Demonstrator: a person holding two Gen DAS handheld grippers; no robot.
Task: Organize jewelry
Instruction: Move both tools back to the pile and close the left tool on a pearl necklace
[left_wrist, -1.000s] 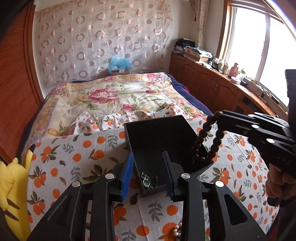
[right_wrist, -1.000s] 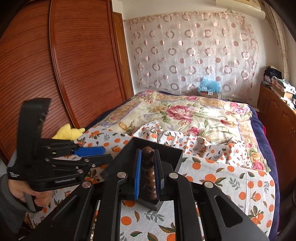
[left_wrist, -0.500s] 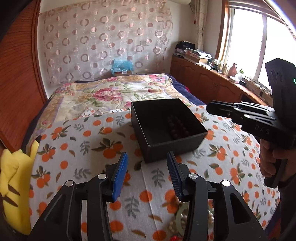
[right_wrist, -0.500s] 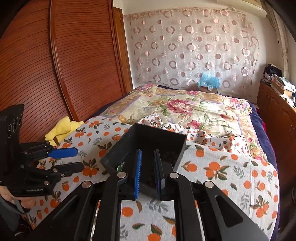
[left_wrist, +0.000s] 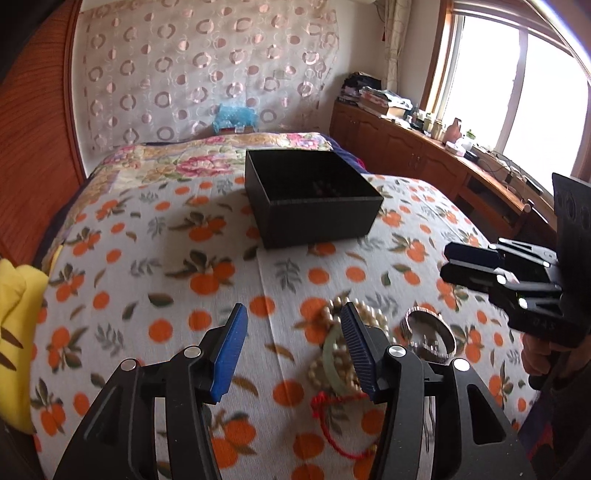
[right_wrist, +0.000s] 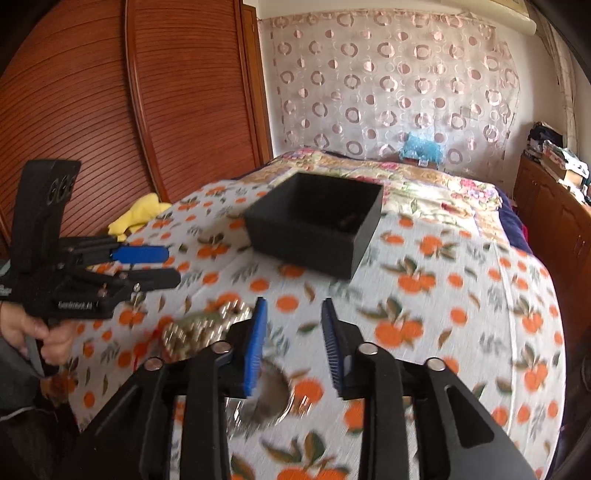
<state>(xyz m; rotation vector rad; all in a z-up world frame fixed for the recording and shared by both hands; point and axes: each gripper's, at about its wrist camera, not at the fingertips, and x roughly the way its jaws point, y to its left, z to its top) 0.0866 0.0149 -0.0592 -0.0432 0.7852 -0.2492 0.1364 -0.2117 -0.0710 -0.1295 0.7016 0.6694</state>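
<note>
Jewelry (left_wrist: 343, 354) sits in a loose heap on the orange-print cloth (left_wrist: 155, 280), near the front edge of the bed, well short of the black box (left_wrist: 314, 199). In the heap: pale bead strands (left_wrist: 373, 317), a green bangle (left_wrist: 332, 365), a red cord (left_wrist: 328, 417) trailing toward the camera, and a silver ring-shaped piece (left_wrist: 424, 328) just to the right of the beads.

Left gripper (left_wrist: 291, 350) hangs low over the cloth, its jaws spreading apart right now, nothing between them but fabric. Its right finger (left_wrist: 358, 354) covers part of the beads and bangle; whether it touches them, I cannot tell.

Right gripper (right_wrist: 291, 343) is letting go too, jaws widening, empty, only cloth in the gap. In the right wrist view the beads (right_wrist: 207, 325) lie just left of its left finger, blurred, and a round silvery piece (right_wrist: 269, 398) shows under that finger.

The box stands open farther up the bed, with small dark things (left_wrist: 325, 186) on its floor, too dim to name. A yellow plush (right_wrist: 140, 214) lies at the far left edge of the bed, beside the wooden wardrobe (right_wrist: 110, 110). A hand (right_wrist: 40, 332) grips the left gripper's handle in the right wrist view.
</note>
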